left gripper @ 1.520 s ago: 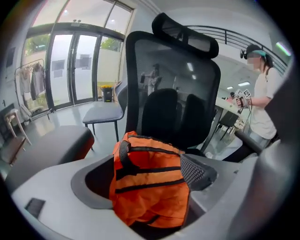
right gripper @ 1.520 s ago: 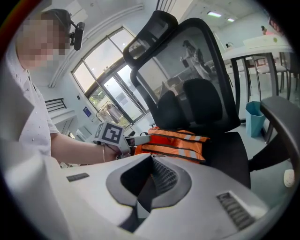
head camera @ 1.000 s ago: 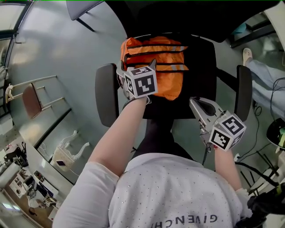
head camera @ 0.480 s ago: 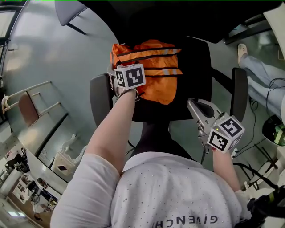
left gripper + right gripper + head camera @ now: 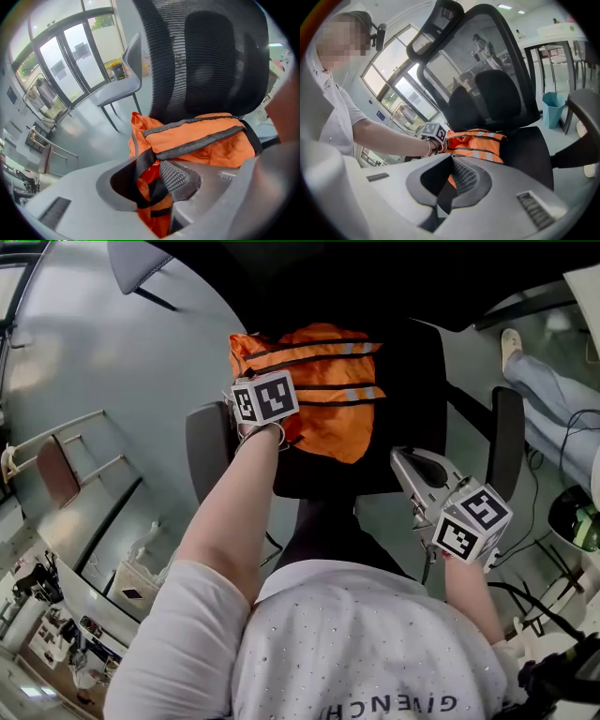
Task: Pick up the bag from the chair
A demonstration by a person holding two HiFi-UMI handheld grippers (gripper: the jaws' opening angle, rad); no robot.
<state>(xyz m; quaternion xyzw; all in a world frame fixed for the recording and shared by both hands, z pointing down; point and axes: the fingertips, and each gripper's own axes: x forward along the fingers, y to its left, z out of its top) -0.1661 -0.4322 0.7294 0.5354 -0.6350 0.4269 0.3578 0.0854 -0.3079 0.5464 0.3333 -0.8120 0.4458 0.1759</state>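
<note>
While the crumpled orange fabric bag (image 5: 328,395) sits on the seat of the black mesh-backed office chair (image 5: 427,390), the left gripper (image 5: 157,182) has its jaws pinching a grey webbing strap (image 5: 197,146) at the bag's left end. The right gripper (image 5: 446,185) hangs by the seat's near right corner, jaws pressed together on nothing.

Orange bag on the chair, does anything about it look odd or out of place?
Nothing damaged or spilled. The orange bag lies crumpled toward the left side of the black chair seat, and the left gripper has its jaws shut on a bunched strap and fabric at the bag's edge.
</note>
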